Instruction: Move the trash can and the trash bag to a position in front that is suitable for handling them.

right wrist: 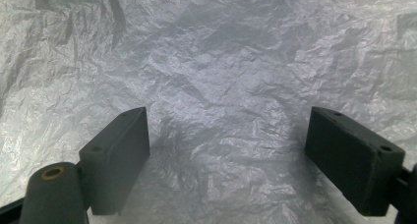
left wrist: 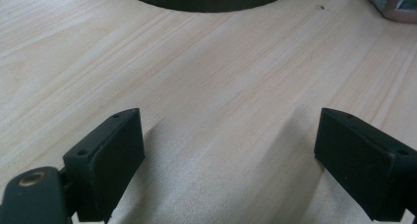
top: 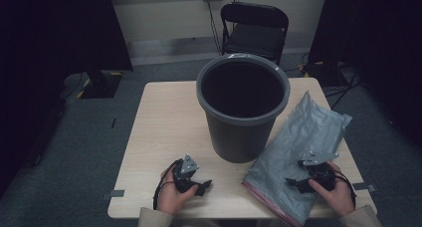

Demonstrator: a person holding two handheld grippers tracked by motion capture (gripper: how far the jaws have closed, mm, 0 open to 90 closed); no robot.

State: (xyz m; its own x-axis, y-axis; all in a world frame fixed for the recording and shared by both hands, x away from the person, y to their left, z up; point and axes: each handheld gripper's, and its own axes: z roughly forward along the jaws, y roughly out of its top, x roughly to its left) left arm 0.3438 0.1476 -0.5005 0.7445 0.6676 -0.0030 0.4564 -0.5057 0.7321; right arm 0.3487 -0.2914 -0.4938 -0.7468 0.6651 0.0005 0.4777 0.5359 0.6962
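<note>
No readable writing shows on the grey bin (top: 243,107) or the crinkled grey bag (top: 298,157) lying just right of it on the worktop (top: 164,132). The right gripper (right wrist: 227,160) hovers released over the bag (possibly touching); the left gripper (left wrist: 228,157) gapes over bare wood, the bin's base at the top of its view.

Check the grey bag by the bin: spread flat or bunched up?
Spread flat. The grey bag lies flat and crinkled on the table beside the upright bin; the right tool hovers open over it.
</note>
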